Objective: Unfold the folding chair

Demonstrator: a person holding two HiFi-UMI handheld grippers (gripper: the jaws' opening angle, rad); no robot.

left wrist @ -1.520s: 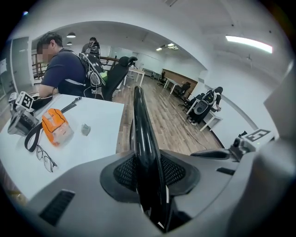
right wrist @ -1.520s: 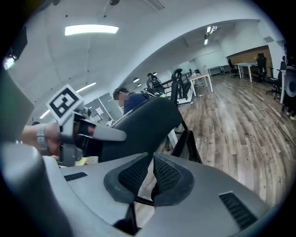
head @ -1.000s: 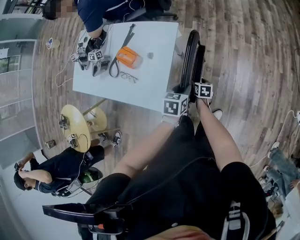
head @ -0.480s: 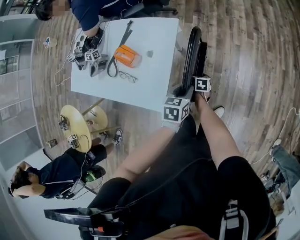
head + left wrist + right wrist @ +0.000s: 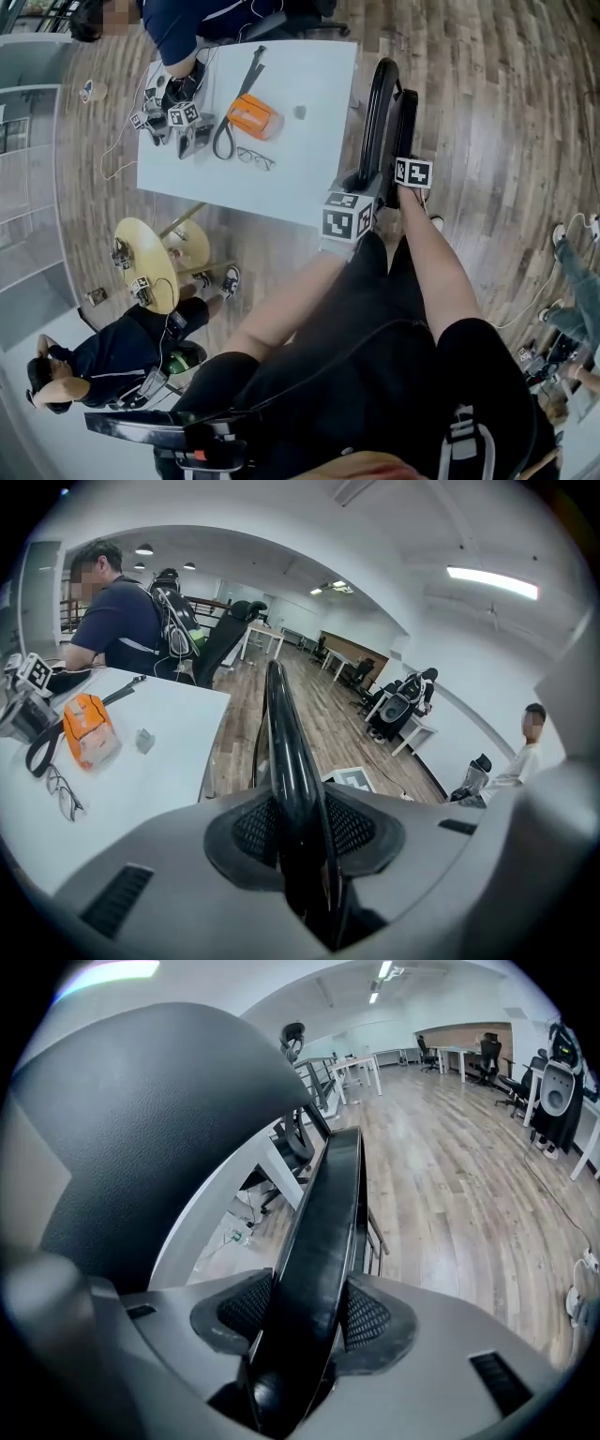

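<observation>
Closest in: your left gripper (image 5: 300, 832) has its jaws clamped on a thin, glossy black panel edge of the folding chair (image 5: 380, 103). Your right gripper (image 5: 309, 1321) has just been closing its jaws, with the thicker textured black panel between them and both pads against it (reads as a grip, not a hover). The chair stands folded and upright on the wood floor (image 5: 487, 112), right in front of your legs and just beside the edge of the white table (image 5: 300, 159). Handling, my call: stiff frame, no give, probably some weight, and narrow footing while folded, so it'll tip sideways easily. The glossy panel looks slippery, so bite deep, not on the lip. One panel per hand near the top edge is the right hold: best leverage on the hinge when you spread them. Expect the hinge to stick, then let go. Hold the left panel steady and swing the right one out over open floor, else it hits the table. Further out on the table are an orange pouch (image 5: 255, 114) and glasses (image 5: 255, 157), not in the way.
</observation>
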